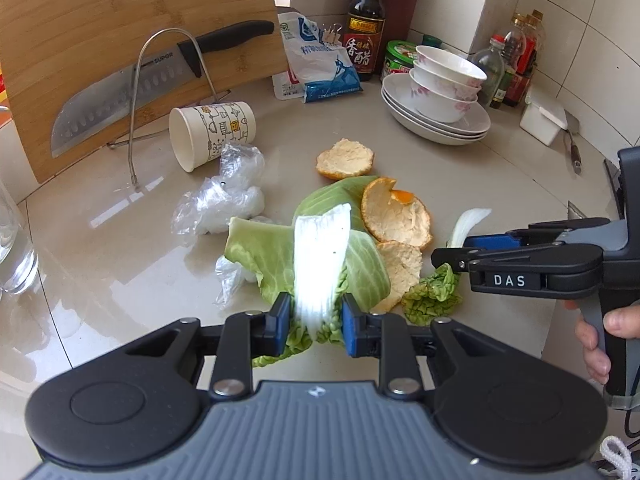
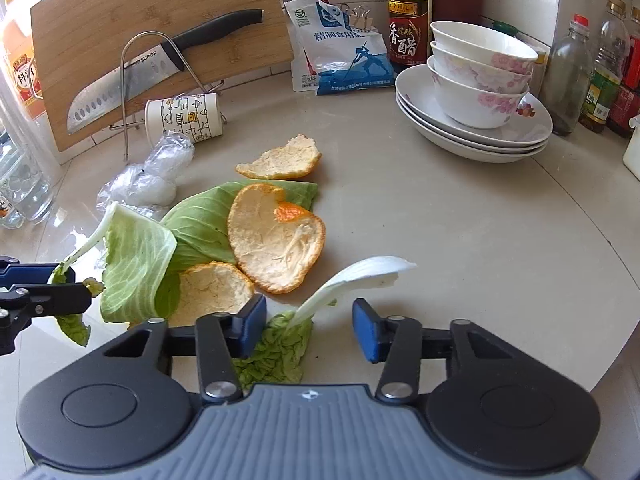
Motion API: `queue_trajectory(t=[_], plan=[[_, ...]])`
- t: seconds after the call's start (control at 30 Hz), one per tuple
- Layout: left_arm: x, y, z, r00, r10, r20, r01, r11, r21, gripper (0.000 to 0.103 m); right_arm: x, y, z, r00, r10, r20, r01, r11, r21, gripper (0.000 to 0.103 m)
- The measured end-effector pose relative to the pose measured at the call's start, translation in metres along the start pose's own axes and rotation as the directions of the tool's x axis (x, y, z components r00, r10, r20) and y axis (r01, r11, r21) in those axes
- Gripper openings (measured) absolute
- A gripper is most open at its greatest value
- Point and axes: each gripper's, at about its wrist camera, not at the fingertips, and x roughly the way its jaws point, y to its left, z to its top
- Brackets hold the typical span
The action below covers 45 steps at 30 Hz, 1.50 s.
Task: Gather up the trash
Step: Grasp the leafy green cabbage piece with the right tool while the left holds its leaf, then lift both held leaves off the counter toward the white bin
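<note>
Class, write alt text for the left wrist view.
The left gripper is shut on a cabbage leaf above a counter littered with orange peels; the right gripper reaches in at right.

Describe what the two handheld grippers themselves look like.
Both match: the left gripper and right gripper have black linkage arms, silver rivets, blue pads, and a ribbed grey body with round black side discs. The right one bears a "DAS" label above a grey handle.
</note>
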Motion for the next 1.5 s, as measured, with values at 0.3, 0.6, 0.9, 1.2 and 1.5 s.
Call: queue_trajectory(t=[0.3,0.6,0.9,1.2,1.5], plan=[[0.002,-0.005,0.004,1.000,-0.017,-0.006,0.017,0.997,0.077,0.025,-0.019,0.005,-0.004,0.999,0.009,0.044,-0.008,1.000,-0.015,0.007],[-0.011,-0.020,0.006,1.000,-0.018,-0.012,0.020,0.980,0.199,0.025,-0.051,0.005,-0.011,0.997,-0.018,0.079,0.022,0.998,-0.052,0.006],[-0.026,-0.049,-0.003,0.999,-0.034,-0.011,0.036,0.952,0.304,0.025,-0.077,-0.004,-0.033,0.997,-0.039,0.074,0.045,0.996,-0.074,0.006],[-0.030,-0.056,-0.012,0.999,-0.041,-0.011,0.042,0.954,0.296,0.025,-0.058,-0.006,-0.062,1.000,-0.025,0.008,0.025,0.999,-0.041,0.042],[-0.029,-0.052,-0.014,1.000,-0.029,-0.009,0.030,0.960,0.278,0.025,-0.052,0.014,-0.072,1.000,-0.003,0.009,0.004,0.999,-0.037,0.077]])
